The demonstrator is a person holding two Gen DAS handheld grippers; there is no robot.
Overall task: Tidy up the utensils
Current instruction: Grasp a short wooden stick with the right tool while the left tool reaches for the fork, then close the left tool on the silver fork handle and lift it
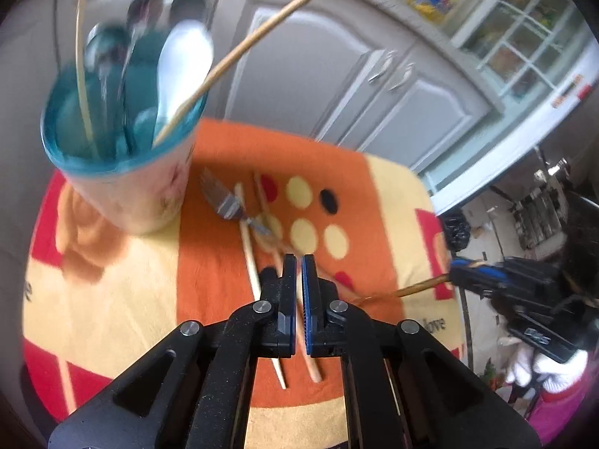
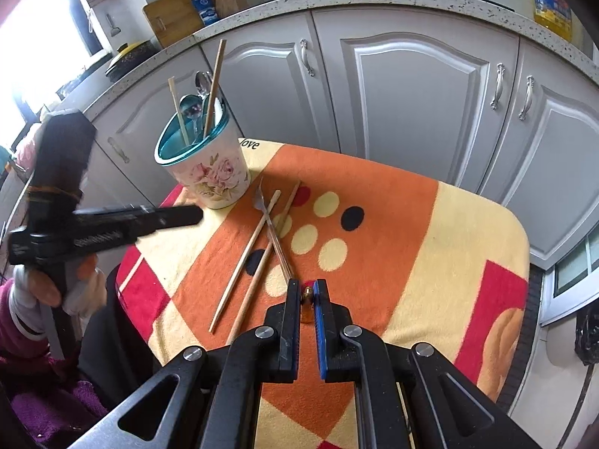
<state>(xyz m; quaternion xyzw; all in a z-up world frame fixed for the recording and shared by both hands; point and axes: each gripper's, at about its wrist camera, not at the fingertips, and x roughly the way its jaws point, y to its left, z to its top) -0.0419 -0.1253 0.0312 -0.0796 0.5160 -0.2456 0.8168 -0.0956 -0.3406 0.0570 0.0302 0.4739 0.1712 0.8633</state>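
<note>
Right gripper [image 2: 307, 292] pinching the fork's handle end; left gripper [image 1: 298, 262] hovering nearly closed and empty.

The fork [image 2: 270, 224] is lying across two loose chopsticks [image 2: 245, 256] on the orange patterned cloth [image 2: 393, 205], tines toward the floral cup [image 2: 209, 172] already holding spoons and chopsticks. Metal, stiff, probably slippery: gripping mid-handle looks steadier. The chopsticks are light and liable to roll. Grey cabinets [image 2: 411, 86] are standing beyond.

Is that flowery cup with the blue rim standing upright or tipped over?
Upright. The cup stands on its base on the orange cloth, open mouth up, with spoons and chopsticks sticking out of the top.
</note>
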